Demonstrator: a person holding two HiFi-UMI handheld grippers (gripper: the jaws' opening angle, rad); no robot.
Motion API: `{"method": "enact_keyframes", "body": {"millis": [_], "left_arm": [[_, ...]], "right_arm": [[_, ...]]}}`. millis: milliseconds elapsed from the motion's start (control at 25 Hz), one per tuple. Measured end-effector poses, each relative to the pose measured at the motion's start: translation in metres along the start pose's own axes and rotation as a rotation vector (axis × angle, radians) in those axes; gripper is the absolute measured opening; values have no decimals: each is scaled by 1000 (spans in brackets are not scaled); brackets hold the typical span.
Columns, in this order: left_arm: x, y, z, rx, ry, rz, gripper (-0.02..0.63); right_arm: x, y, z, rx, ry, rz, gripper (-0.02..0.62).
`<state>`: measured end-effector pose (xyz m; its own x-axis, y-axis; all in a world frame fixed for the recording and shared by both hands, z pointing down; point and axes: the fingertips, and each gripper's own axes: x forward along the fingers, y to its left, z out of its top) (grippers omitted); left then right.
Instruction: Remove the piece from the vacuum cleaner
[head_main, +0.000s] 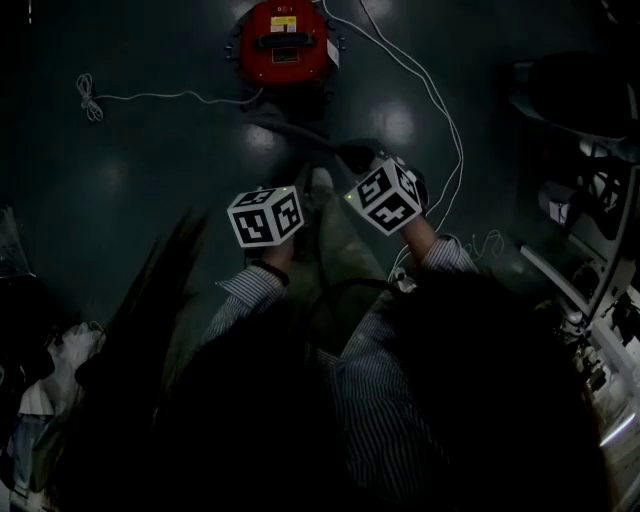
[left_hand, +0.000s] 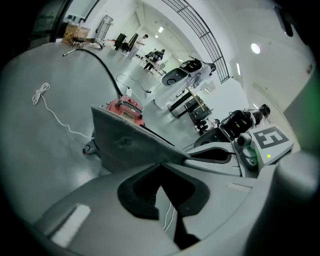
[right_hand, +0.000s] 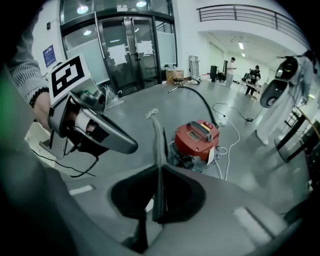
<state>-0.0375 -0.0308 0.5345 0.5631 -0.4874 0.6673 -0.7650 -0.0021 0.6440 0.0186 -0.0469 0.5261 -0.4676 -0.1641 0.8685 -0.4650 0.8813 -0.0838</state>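
Polished grey floor (head_main: 150, 160) fills a large open hall, and the red vacuum cleaner (head_main: 285, 45) stands on it with a white cord (head_main: 420, 90) trailing off to one side.

1. Position of the piece. The flat grey piece (left_hand: 130, 145) is held in the air between the two tools, well apart from the vacuum cleaner. In the left gripper view it appears as a broad wedge that partly covers the red body behind it. In the right gripper view it is seen edge-on as a thin blade.

2. State of the tools. The left gripper (left_hand: 161, 172) is clamped on the narrow end of the piece. The right gripper (right_hand: 159, 172) is pinched on the thin edge, with its jaws nearly together (the piece is slim at that point).

3. Progress. No view shows the piece touching the vacuum cleaner or joined to it, so the separation step is judged complete.

4. Remaining work. The piece is not yet set down and neither tool has let go. Placing it on the floor beside the vacuum cleaner and opening both tools would likely finish the task.
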Motion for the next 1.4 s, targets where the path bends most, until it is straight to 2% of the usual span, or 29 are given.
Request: {"method": "enact_keyframes", "body": {"millis": [160,440,600,800,1000,1200,1400], "left_arm": [[-39,-33,13,32,-5,-42,6],[-110,-70,30,36,-60,-37,6],[-131,-97,44,84,-73,-55,6],[-149,-113,60,147,-102,-54,6],[-156,-118,71,152,-152,-34,6],[-153,-126,72,177,-142,-40,6],[-152,-124,86,167,-160,-45,6]], "right_arm": [[-53,19,25,73,-91,8,21],[-130,44,67,274,-256,43,21],[-157,52,89,225,-311,5,21],[-174,63,112,226,-349,23,21],[-183,59,120,250,-368,32,21],[-192,54,126,264,-390,33,20],[-196,46,131,256,-405,16,20]]}}
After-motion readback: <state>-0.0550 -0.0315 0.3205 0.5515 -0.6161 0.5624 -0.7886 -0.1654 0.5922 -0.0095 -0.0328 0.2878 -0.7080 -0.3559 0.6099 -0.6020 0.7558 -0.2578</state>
